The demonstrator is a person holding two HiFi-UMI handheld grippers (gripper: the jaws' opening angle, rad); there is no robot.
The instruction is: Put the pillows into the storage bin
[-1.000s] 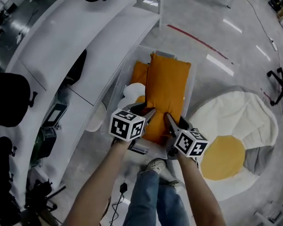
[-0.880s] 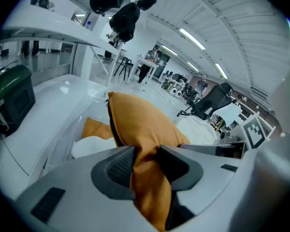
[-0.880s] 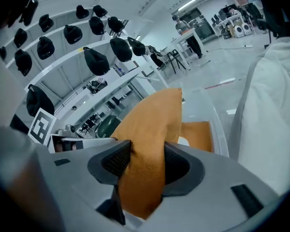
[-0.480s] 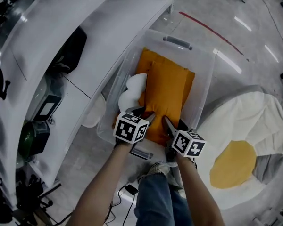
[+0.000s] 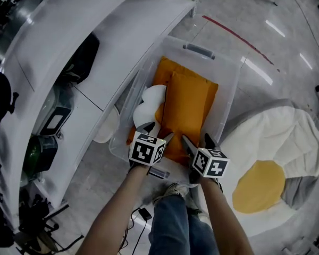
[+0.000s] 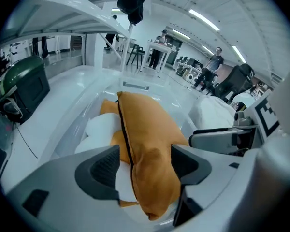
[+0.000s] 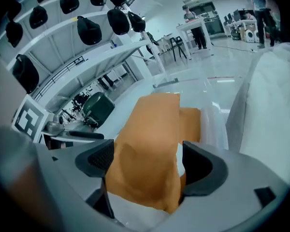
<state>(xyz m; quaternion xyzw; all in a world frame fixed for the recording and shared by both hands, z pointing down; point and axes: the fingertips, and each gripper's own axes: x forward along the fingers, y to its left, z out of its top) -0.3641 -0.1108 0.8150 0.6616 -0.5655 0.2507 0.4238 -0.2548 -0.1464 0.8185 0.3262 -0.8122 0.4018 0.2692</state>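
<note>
The head view is showing the whole clear storage bin (image 5: pixel 229 102) on the floor, with a white-and-yellow cushion (image 5: pixel 266 163) lying to its right. Only the gripper views are showing the jaw gaps: the left gripper (image 6: pixel 145 164) and the right gripper (image 7: pixel 150 164) have both just been opening, and their jaws are standing wide with the near end of the top orange pillow (image 5: pixel 187 108) sitting loose between them. That pillow is lying lengthwise in the bin, plump and creased, a dark seam running along its edge, resting over a second orange pillow (image 5: pixel 160 72) with a white pillow (image 5: pixel 149 106) at its left.
</note>
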